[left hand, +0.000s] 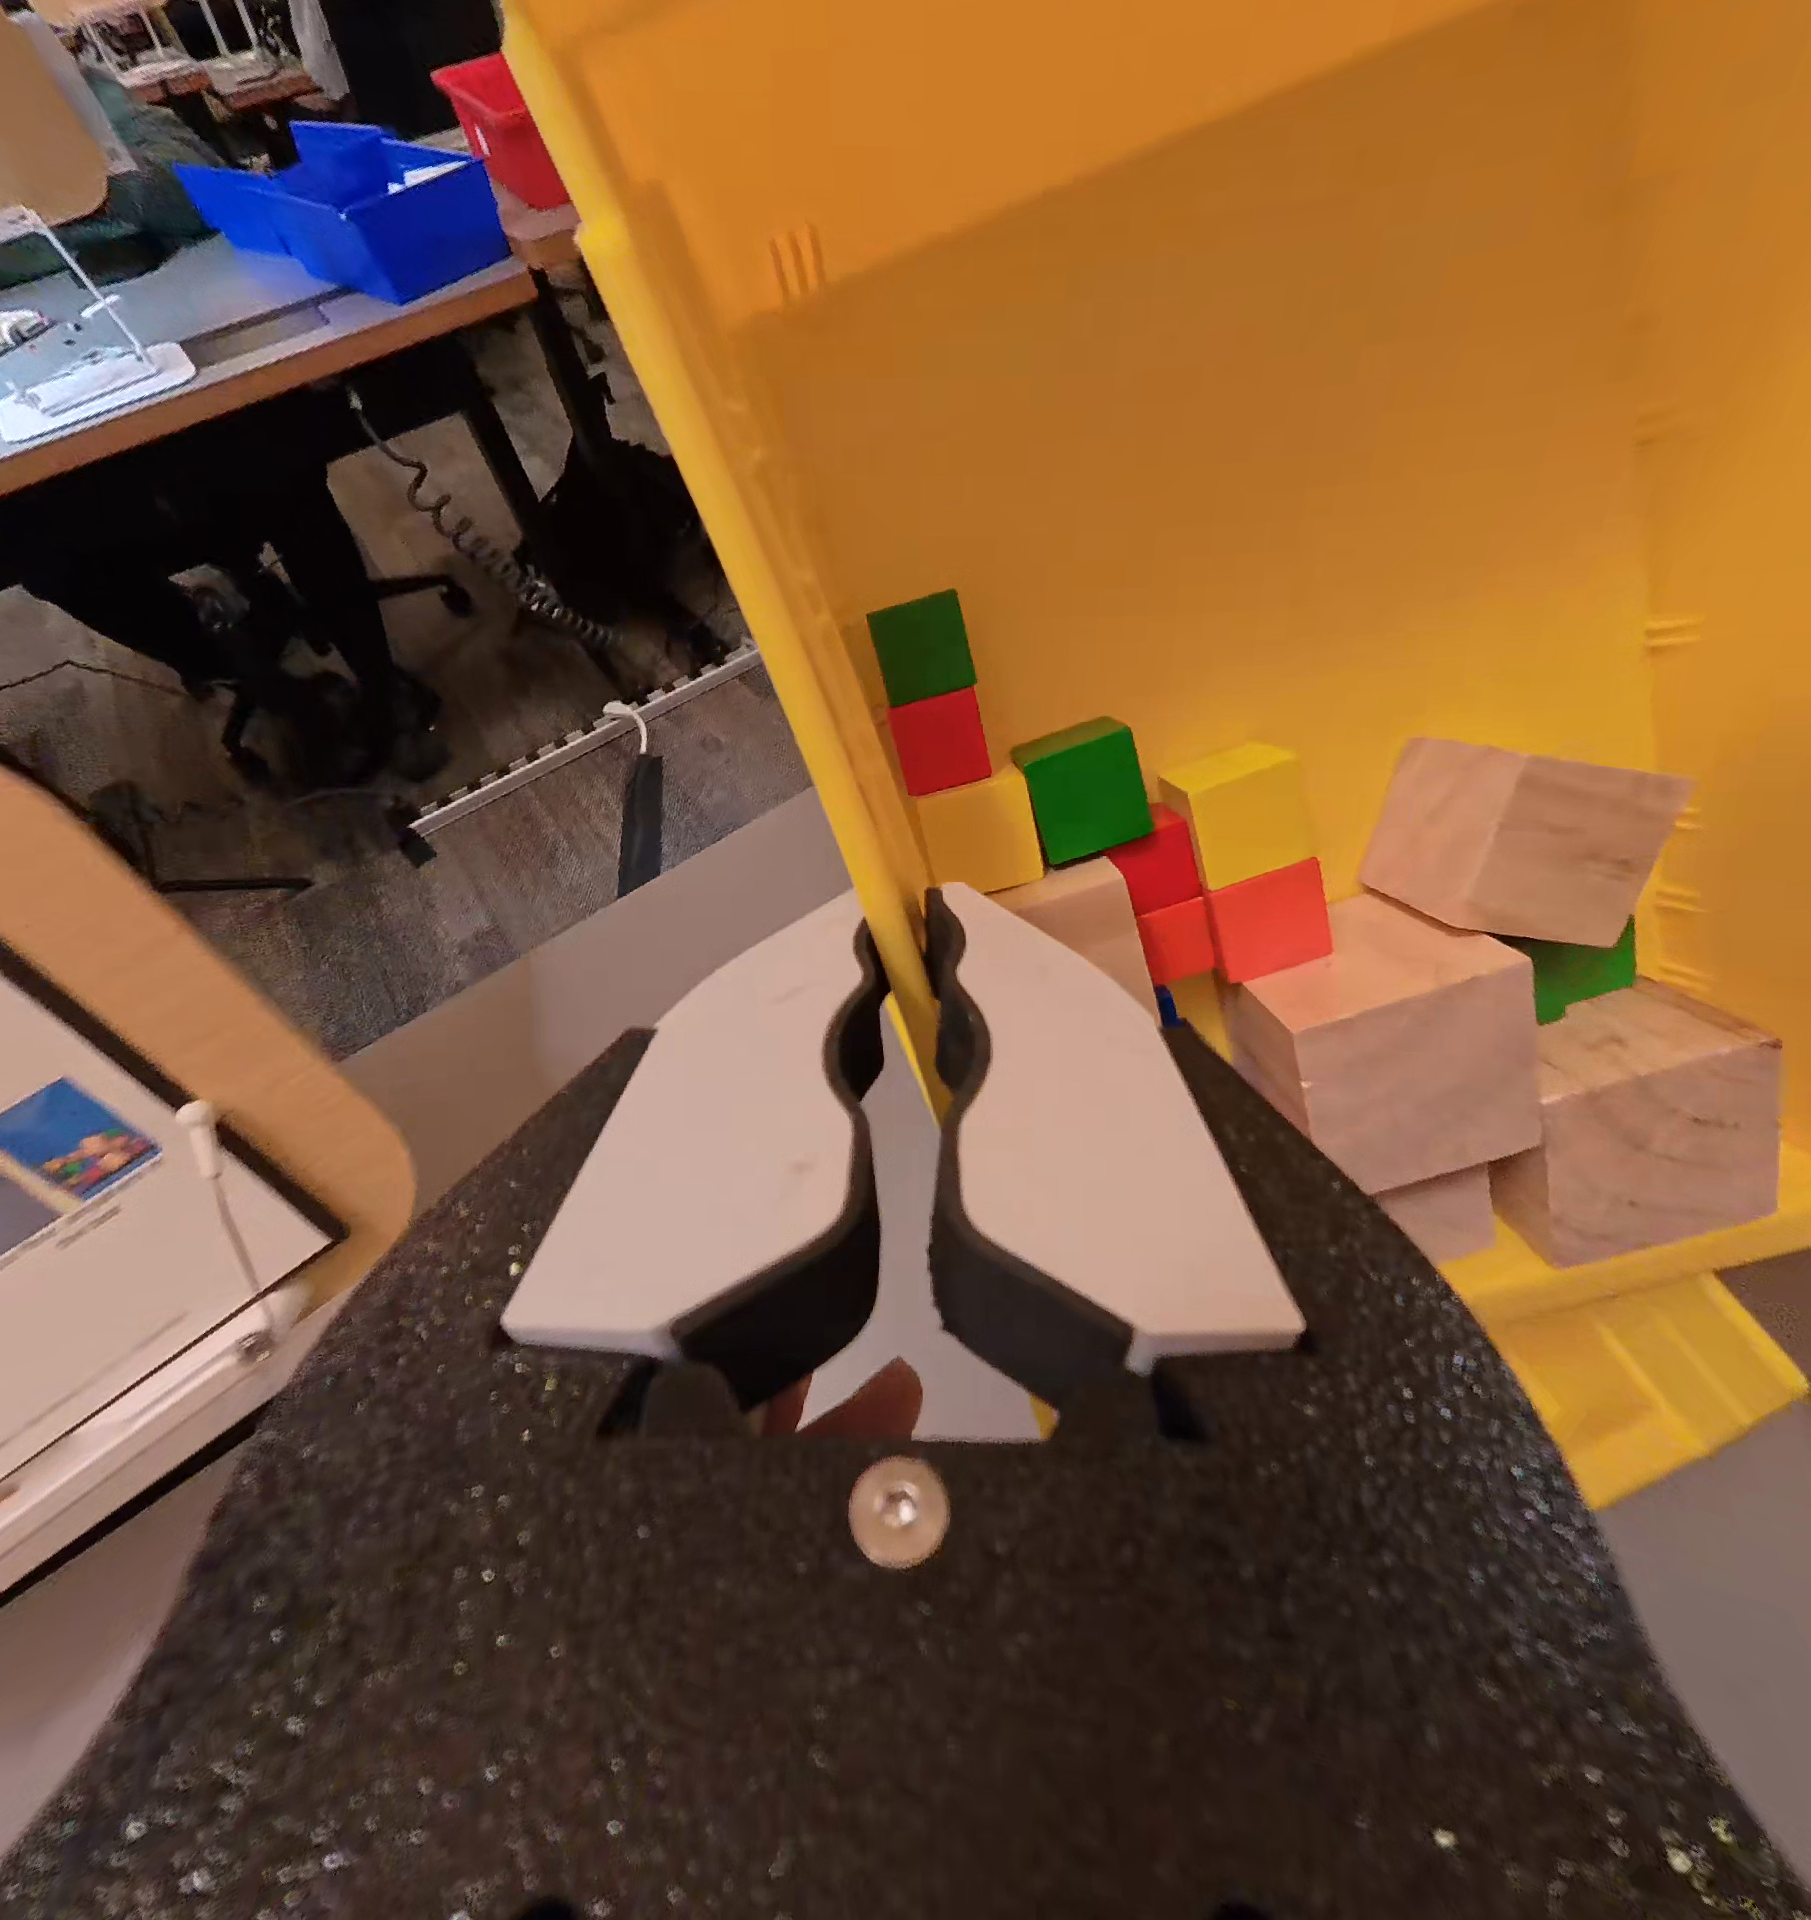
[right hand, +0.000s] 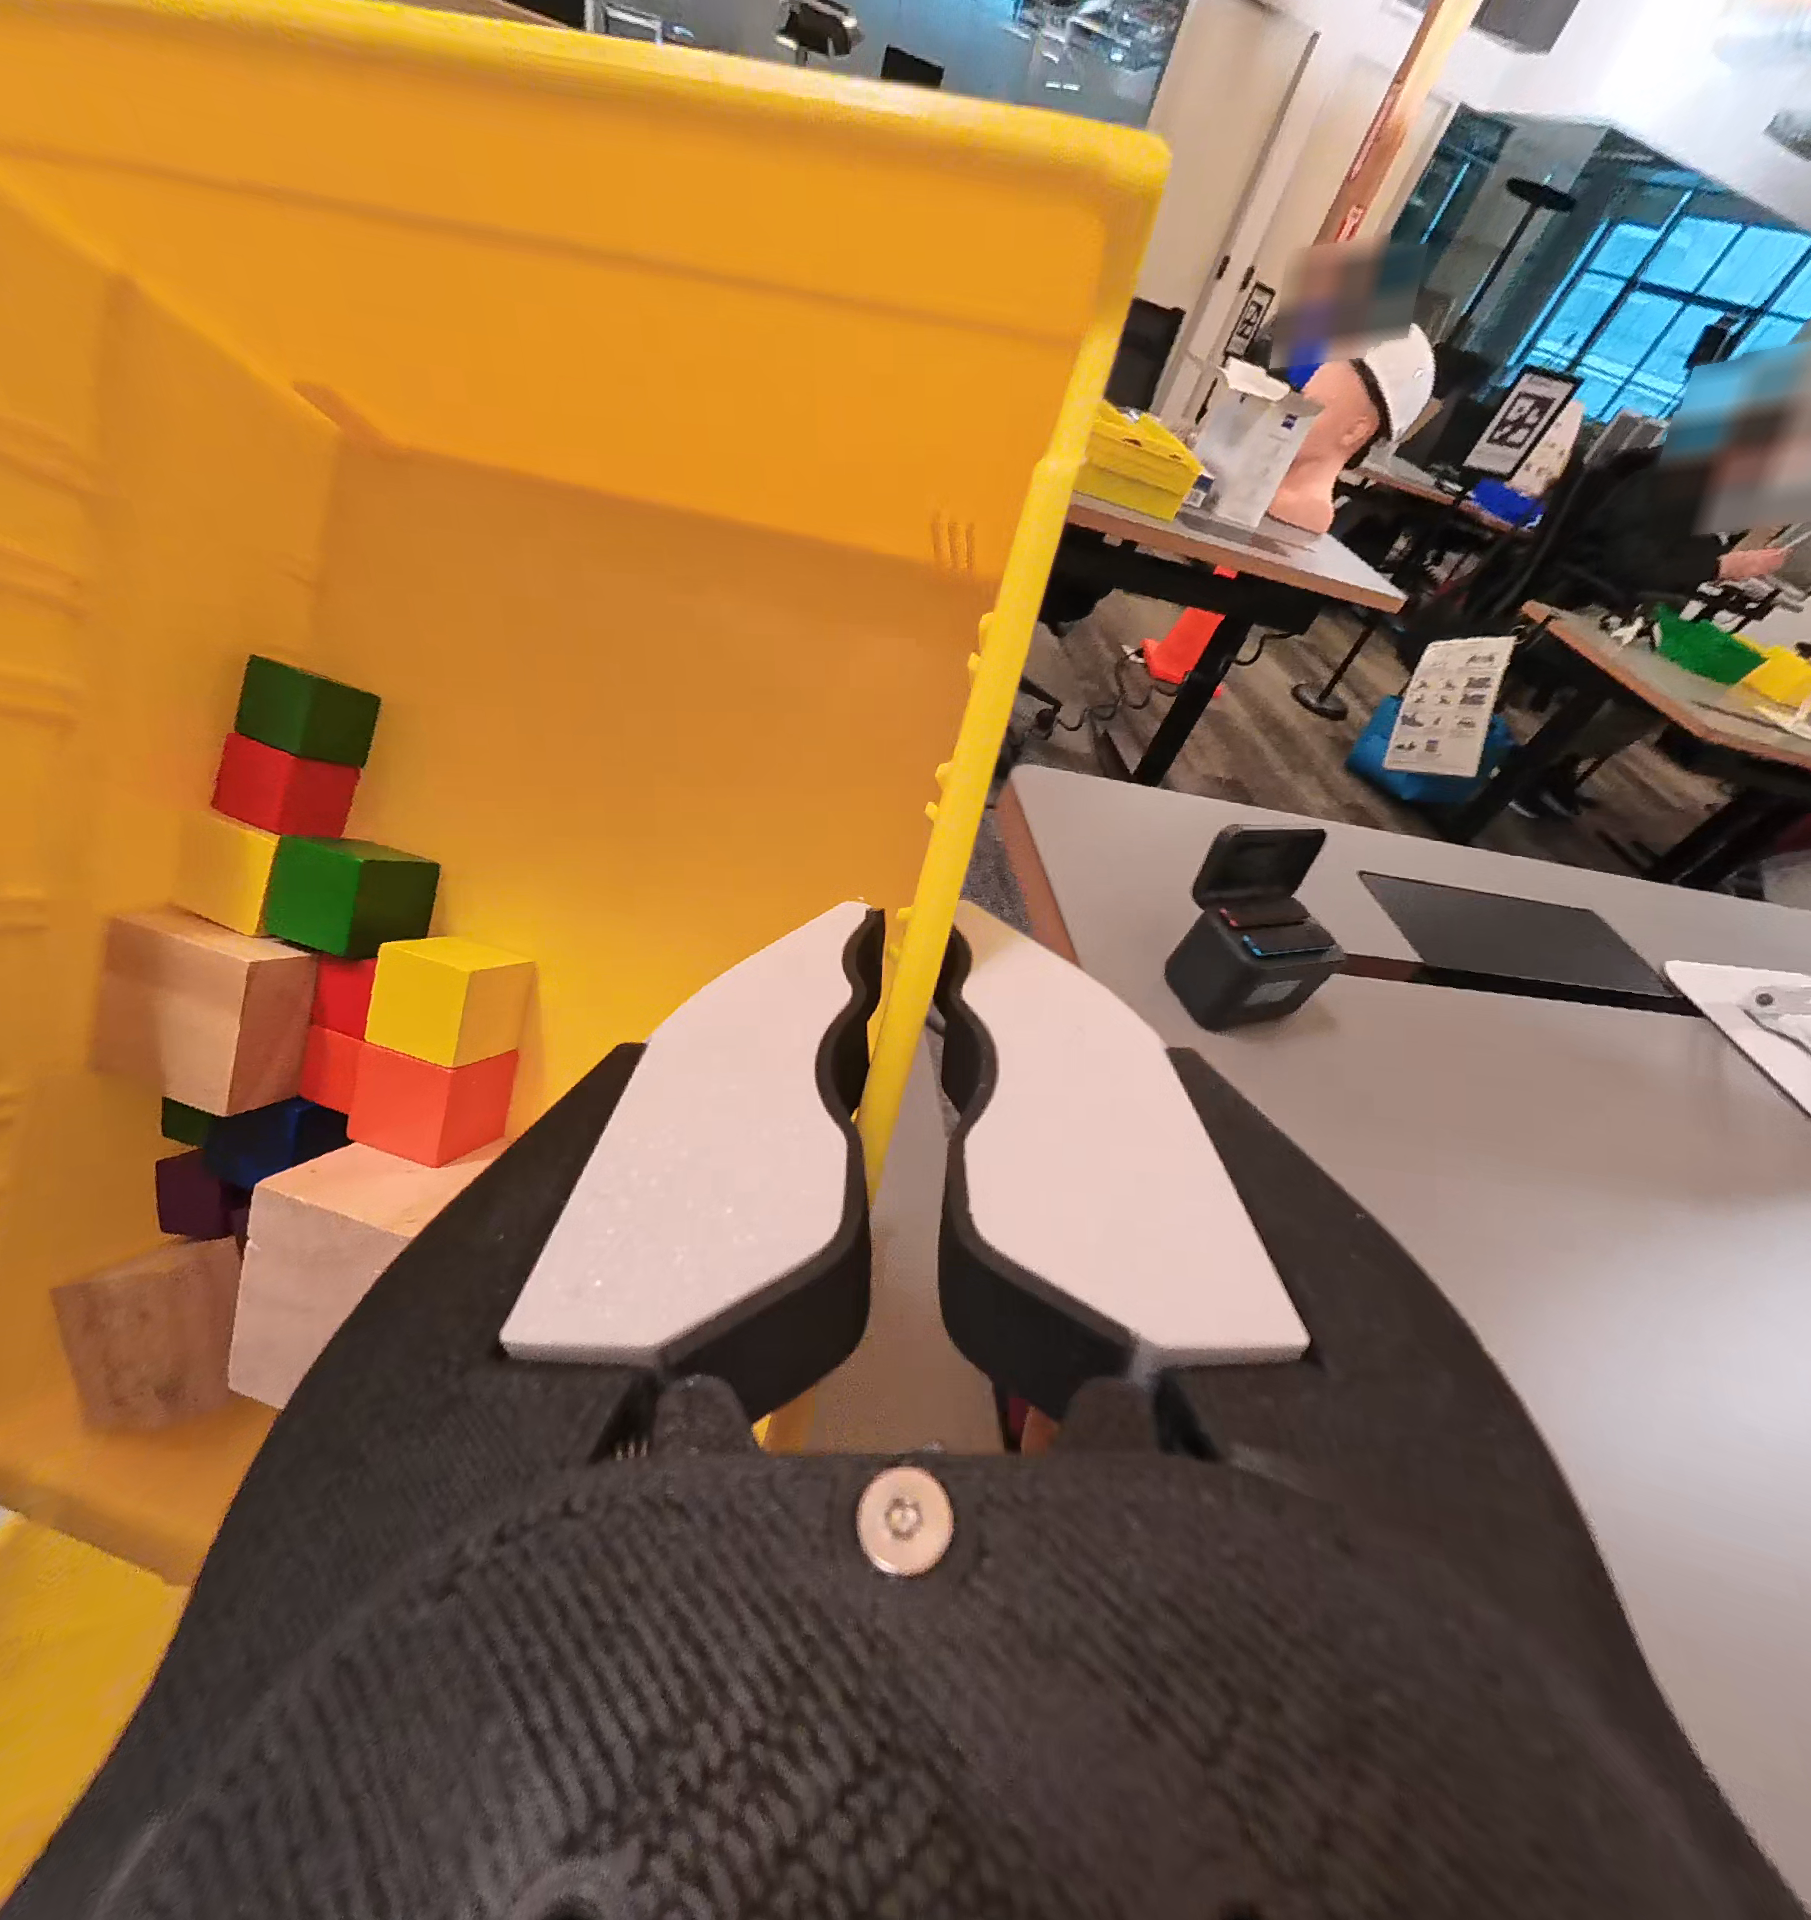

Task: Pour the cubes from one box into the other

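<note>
Two grippers' fingers (left hand: 1036, 1039) pinching yellow box (left hand: 1244, 364) rims, cubes (right hand: 350, 894) inside

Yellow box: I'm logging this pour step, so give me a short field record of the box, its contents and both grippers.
box: yellow box, tipped up on its side, open side towards the cameras
contents: cubes piled against its lowest wall; small green, red, yellow and orange ones, larger plain wooden ones
left gripper: left gripper, fingers closed on the box's left rim
right gripper: right gripper, fingers closed on the box's right rim
second box: not clearly visible
surface: grey table, with a small black case
</note>
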Motion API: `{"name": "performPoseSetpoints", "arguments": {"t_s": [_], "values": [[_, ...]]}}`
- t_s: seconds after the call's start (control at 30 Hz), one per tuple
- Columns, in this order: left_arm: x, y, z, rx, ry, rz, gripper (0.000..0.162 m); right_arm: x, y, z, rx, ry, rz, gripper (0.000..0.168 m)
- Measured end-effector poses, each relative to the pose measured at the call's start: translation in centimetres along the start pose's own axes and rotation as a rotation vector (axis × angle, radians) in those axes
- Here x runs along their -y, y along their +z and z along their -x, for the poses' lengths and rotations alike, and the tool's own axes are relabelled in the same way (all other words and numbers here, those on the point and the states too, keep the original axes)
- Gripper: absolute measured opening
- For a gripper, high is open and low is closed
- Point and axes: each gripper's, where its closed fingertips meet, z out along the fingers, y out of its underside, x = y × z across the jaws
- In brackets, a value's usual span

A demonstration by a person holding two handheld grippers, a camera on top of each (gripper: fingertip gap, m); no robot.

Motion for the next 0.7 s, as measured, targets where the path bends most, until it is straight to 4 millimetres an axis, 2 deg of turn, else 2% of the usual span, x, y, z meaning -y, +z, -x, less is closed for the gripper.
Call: {"name": "performPoseSetpoints", "arguments": {"t_s": [0.13,0.3,0.43,0.57,0.7], "values": [[-0.3,2.2,-1.2,-0.018,-0.024,-0.046,0.004,-1.0,1.1,-1.6,-0.042,-0.035,-0.02,0.007],[-0.1,3.9,-1.9,0.006,-0.033,-0.119,0.004,-1.7,2.1,-2.6,-0.068,-0.018,-0.087,0.007],[0.3,4.3,-2.4,0.022,-0.036,-0.194,0.003,-2.0,2.3,-3.2,-0.068,0.033,-0.159,0.008],[0.8,4.3,-2.9,0.012,-0.063,-0.266,0.004,-2.2,2.7,-3.7,-0.015,0.189,-0.216,0.009],[1.0,4.2,-3.2,0.007,-0.083,-0.333,0.004,-2.6,2.8,-3.8,0.021,0.219,-0.274,0.01]]}}
